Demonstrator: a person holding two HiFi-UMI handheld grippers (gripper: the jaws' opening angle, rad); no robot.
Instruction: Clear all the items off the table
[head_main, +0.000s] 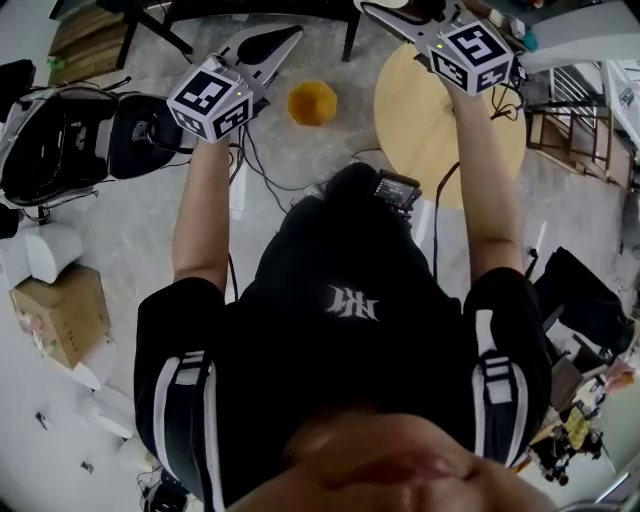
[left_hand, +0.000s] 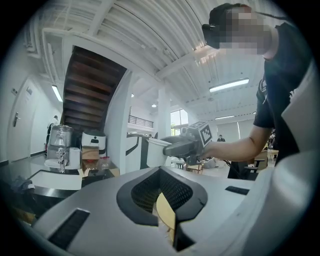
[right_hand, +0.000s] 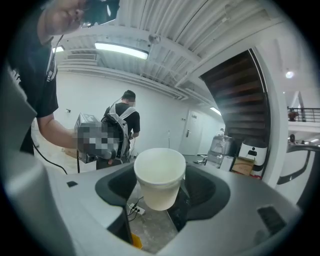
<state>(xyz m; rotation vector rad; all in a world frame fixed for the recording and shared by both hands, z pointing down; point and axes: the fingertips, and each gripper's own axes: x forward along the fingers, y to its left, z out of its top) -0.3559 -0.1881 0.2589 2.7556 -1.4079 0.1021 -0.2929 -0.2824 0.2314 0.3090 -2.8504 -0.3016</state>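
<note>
White and thin, the cup (right_hand: 159, 172) looks like paper or light plastic. It stands upright with its mouth up, and I cannot see anything inside it. The right tool (right_hand: 159, 200) grips it, with one jaw pressing on each side of the cup's wall, below the rim. The cup is up in the air, off the round wooden bench (head_main: 440, 140), and grey floor (right_hand: 150, 230) shows under it.

I think a cup like this weighs almost nothing. It is also soft. Squeeze too hard and the wall will cave in, and then the cup may pop out. Its sides look smooth, so a loose grip could let it slide down. The best place to hold it is on the two sides, close under the rim, where the rolled edge keeps it round. It should stay upright and be put down gently, not dropped.

The left tool (left_hand: 169, 222) has its jaws almost together. A thin pale yellow piece (left_hand: 164, 212) sits in the narrow slit and seems to be pinched there. I cannot tell what it is. A thin flat thing bends and slips easily, so it needs to sit deep between the pads.

An orange thing (head_main: 312, 103) lies on the floor near the left tool.
</note>
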